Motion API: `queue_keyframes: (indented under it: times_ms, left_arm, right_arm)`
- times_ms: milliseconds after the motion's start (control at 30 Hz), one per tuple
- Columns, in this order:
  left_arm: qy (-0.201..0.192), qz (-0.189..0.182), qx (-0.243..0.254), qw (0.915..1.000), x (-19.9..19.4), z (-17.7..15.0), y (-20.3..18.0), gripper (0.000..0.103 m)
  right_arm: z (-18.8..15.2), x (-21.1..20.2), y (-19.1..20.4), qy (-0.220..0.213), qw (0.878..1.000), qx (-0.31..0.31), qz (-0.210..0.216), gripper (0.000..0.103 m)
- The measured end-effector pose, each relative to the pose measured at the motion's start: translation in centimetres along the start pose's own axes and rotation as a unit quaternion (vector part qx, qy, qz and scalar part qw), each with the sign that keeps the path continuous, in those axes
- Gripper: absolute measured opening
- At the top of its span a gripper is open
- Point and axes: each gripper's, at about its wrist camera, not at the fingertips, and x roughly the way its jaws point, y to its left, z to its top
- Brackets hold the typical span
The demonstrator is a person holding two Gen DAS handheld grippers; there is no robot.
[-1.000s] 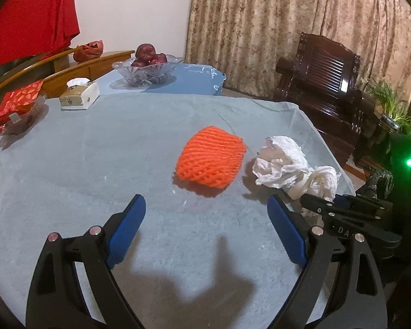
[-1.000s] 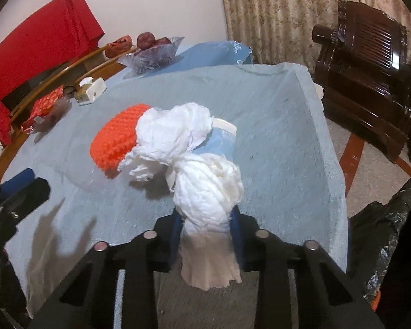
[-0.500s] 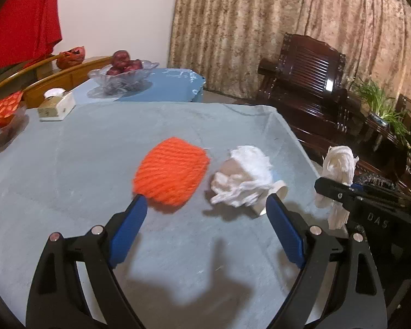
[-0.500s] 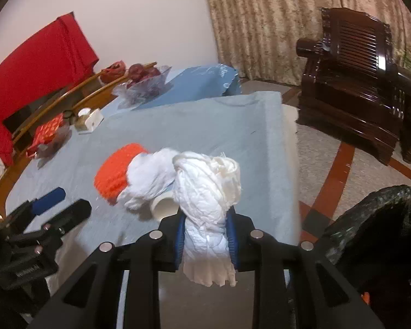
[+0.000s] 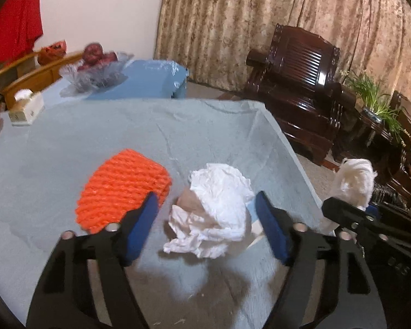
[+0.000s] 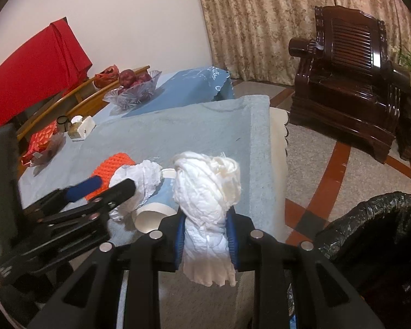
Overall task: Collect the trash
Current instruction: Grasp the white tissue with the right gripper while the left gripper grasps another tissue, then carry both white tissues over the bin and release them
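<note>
My left gripper (image 5: pixel 205 205) is open, its blue pads either side of a crumpled white tissue (image 5: pixel 219 208) lying over a tipped paper cup (image 6: pixel 156 211) on the grey-blue tablecloth (image 5: pixel 96 131). An orange foam net (image 5: pixel 120 189) lies just left of the tissue. My right gripper (image 6: pixel 205 235) is shut on a twisted wad of white tissue (image 6: pixel 208 192), held past the table's right edge; it also shows in the left wrist view (image 5: pixel 353 183). A black-lined trash bin (image 6: pixel 375 227) stands on the floor at the right.
A glass fruit bowl (image 5: pixel 96 74), a small tissue box (image 5: pixel 24 109) and a red packet (image 6: pixel 41 142) sit at the table's far side. A dark wooden armchair (image 5: pixel 304 82) and a plant (image 5: pixel 370 98) stand to the right. Curtains hang behind.
My left gripper has moved forward and right until its pads flank the tissue on the cup. My right gripper has carried its tissue wad right, off the table, and the bin has come into view.
</note>
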Motion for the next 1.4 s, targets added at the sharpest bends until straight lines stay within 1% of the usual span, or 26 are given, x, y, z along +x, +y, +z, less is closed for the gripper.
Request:
queue_keyframes:
  times_ms: [67,133,167,267,500,633,800,1000,1167,1400]
  left_arm:
    - [0.016,-0.009,-0.006,0.9998,0.8,-0.1,0.2,0.042]
    - [0.025,-0.017,-0.01,0.9995,1.1,-0.2,0.3,0.031]
    - [0.023,-0.017,-0.01,0.9996,1.0,-0.4,0.3,0.028]
    - [0.014,-0.013,-0.007,0.9998,0.5,-0.4,0.0,0.022]
    - [-0.015,-0.006,-0.007,0.9999,-2.5,0.0,-0.2,0.021]
    - [-0.032,0.0,0.001,0.9995,-5.0,0.4,-0.6,0.021]
    - [-0.043,0.003,0.006,0.9991,-7.8,0.5,-1.7,0.021]
    - [-0.054,-0.01,0.016,0.9984,-11.0,0.0,-4.0,0.021]
    - [-0.058,-0.031,0.023,0.9976,-13.0,-0.8,-6.6,0.021]
    - [-0.06,-0.066,0.043,0.9951,-14.7,-2.4,-10.5,0.021]
  right_arm:
    - [0.0,0.0,-0.1,-0.001,1.0,0.0,0.0,0.026]
    - [0.0,0.0,-0.2,-0.001,1.0,0.001,0.001,0.026]
    - [0.1,-0.1,-0.2,-0.001,1.0,0.001,0.001,0.026]
    - [0.0,-0.3,-0.2,-0.002,1.0,0.001,0.002,0.026]
    - [0.2,-1.9,0.2,-0.018,1.0,-0.006,0.005,0.026]
    - [0.6,-3.3,0.5,-0.032,0.999,-0.006,0.007,0.026]
    - [1.0,-5.9,0.8,-0.052,0.999,-0.006,0.008,0.026]
    - [0.6,-9.6,0.7,-0.071,0.997,-0.008,0.002,0.026]
    - [-0.3,-12.7,-0.2,-0.081,0.997,-0.005,-0.01,0.026]
    - [-1.9,-16.6,-2.9,-0.092,0.995,0.012,-0.037,0.026]
